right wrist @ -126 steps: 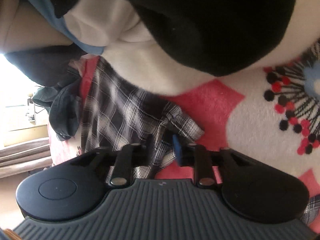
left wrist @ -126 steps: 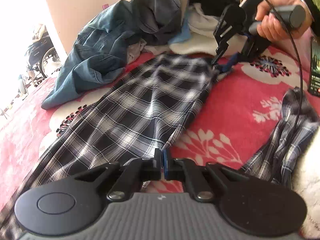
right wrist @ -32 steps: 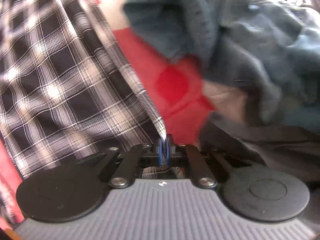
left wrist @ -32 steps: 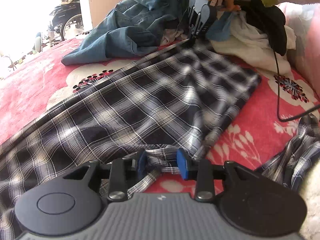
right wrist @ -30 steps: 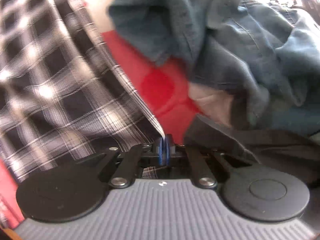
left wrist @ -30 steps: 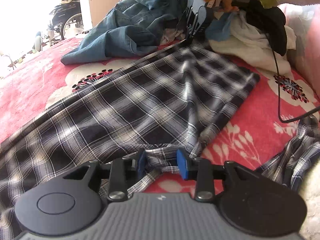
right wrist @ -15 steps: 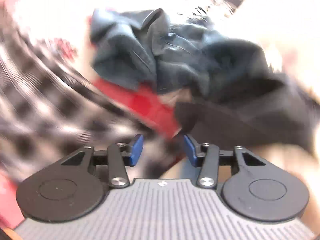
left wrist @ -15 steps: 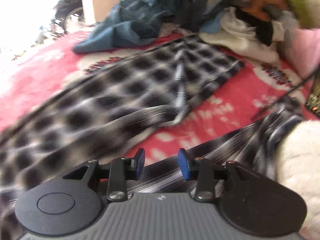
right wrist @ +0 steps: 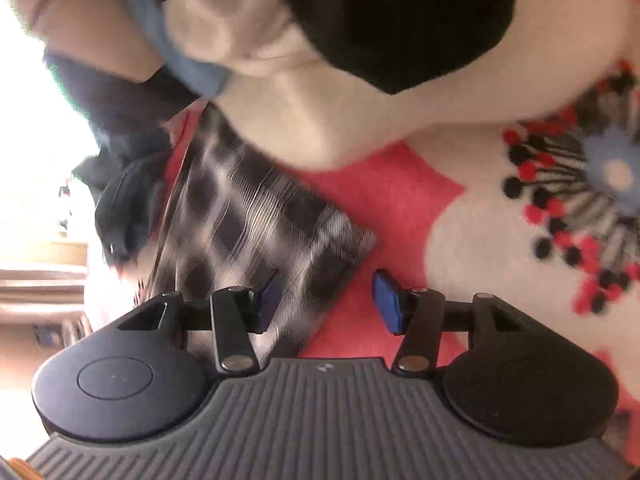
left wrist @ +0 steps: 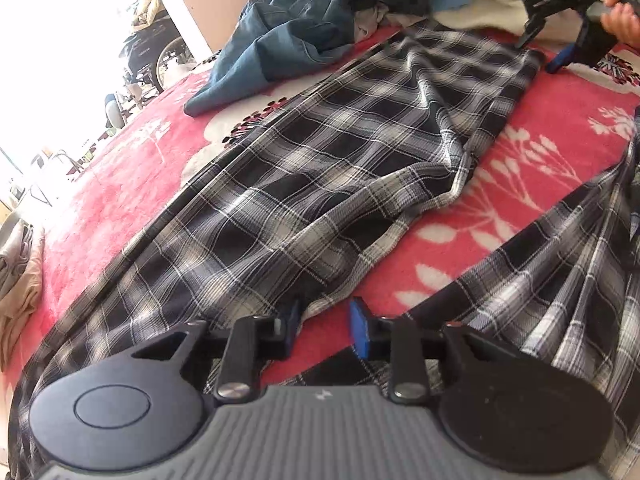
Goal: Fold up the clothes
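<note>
Plaid fabric, the checked garment (left wrist: 320, 168), lies spread in a long band on the red flowered blanket (left wrist: 552, 128) of the bed, and every place below is given from it. At its near hem sits the left claw (left wrist: 324, 326): its jaws have just been closing, yet a gap shows between the blue pads, and the hem edge lies at the left pad with nothing pinched. A second earlier that claw had the bunched hem between its wider-set pads; now the hem lies flatter. At the garment's far right corner is the right claw (right wrist: 326, 298), seen from the left wrist as a dark tool in a hand (left wrist: 620, 20). A second ago it was clamped on the far left edge, by the denim pile (left wrist: 288, 28); it has let go, its jaws have just been opening, and they stand apart over the corner, gripping nothing. The left pad overlaps the cloth in view, but contact I cannot tell through the blur. A second plaid piece (left wrist: 552, 280) lies to the right of the garment's near end, apart from it.

My reading: one straightening pull is finished, and both claws are set for fresh holds, likely to fold this panel.
</note>
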Available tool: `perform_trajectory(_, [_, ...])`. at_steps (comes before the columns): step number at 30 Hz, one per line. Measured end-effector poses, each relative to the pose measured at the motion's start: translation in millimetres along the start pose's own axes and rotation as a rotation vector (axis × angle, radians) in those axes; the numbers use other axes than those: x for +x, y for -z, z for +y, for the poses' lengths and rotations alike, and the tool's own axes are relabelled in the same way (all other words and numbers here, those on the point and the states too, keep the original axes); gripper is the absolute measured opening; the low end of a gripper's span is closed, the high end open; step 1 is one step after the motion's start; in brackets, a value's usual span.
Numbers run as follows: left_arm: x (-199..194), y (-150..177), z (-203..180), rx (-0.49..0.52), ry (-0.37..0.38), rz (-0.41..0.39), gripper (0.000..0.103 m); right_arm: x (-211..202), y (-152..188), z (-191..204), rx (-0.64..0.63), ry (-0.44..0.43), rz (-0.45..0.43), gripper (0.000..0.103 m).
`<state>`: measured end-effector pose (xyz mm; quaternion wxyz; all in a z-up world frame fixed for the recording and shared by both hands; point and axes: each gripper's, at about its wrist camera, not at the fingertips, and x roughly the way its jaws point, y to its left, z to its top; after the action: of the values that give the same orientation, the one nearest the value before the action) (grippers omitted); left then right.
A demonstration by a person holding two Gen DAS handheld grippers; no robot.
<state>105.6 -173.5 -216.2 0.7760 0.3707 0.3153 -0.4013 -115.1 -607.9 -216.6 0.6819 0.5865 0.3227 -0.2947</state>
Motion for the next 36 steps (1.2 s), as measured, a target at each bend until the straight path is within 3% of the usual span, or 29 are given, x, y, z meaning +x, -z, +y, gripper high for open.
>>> perform_trajectory(1, [0.5,0.6,-2.1,0.001,-0.003,-0.002,0.008,1.8,-1.3,0.7,0.004,0.002,-0.012,0.043])
perform_trajectory(2, [0.9,0.9,-4.5,0.008,-0.007,-0.001,0.003,2.3,-2.3,2.8,0.000,0.004,-0.024,0.033])
perform_trajectory(3, [1.1,1.1,-7.2,0.018,-0.012,0.002,0.002,0.9,-3.7,8.2,-0.035,0.006,-0.035,0.003])
perform_trajectory(9, [-14.0,2.8,-6.6,0.026,0.048,-0.010,0.001,-31.2,-17.2,49.9,-0.280,-0.005,-0.172,0.004])
perform_trajectory(11, [-14.2,5.2,-8.1,0.037,0.065,-0.003,0.001,-25.0,-23.7,50.1,-0.319,0.045,-0.172,0.004])
perform_trajectory(14, [-12.3,6.8,-8.3,0.051,0.085,0.005,0.001,8.5,-32.1,42.6,-0.364,0.165,-0.102,0.005])
perform_trajectory(17, [-11.8,7.4,-4.3,0.040,0.110,0.005,0.001,12.1,-29.9,41.3,-0.376,0.174,-0.117,0.008])
perform_trajectory(20, [-13.9,10.3,3.3,-0.007,0.163,0.010,0.001,2.9,-24.4,44.0,-0.398,0.206,-0.144,0.022])
perform_trajectory(22, [-17.4,12.5,5.9,-0.030,0.176,0.010,0.007,-5.5,-20.0,47.2,-0.435,0.247,-0.172,0.032])
perform_trajectory(26, [-32.9,16.8,16.3,-0.132,0.152,-0.033,0.024,-36.7,2.6,73.4,-0.570,0.297,-0.294,0.032])
perform_trajectory(29, [-37.5,21.2,33.0,-0.275,0.132,-0.053,0.025,-54.0,30.1,106.9,-0.689,0.191,-0.362,0.032])
perform_trajectory(31, [-39.7,24.1,44.5,-0.374,0.120,-0.064,0.024,-49.3,51.6,137.7,-0.783,0.089,-0.332,0.032])
perform_trajectory(33, [-38.6,26.6,53.9,-0.464,0.107,-0.065,0.024,-26.1,73.2,173.9,-0.876,-0.017,-0.208,0.032])
perform_trajectory(36, [-27.9,30.5,51.9,-0.519,0.085,-0.033,0.024,35.2,117.7,228.7,-0.953,-0.133,-0.016,0.032])
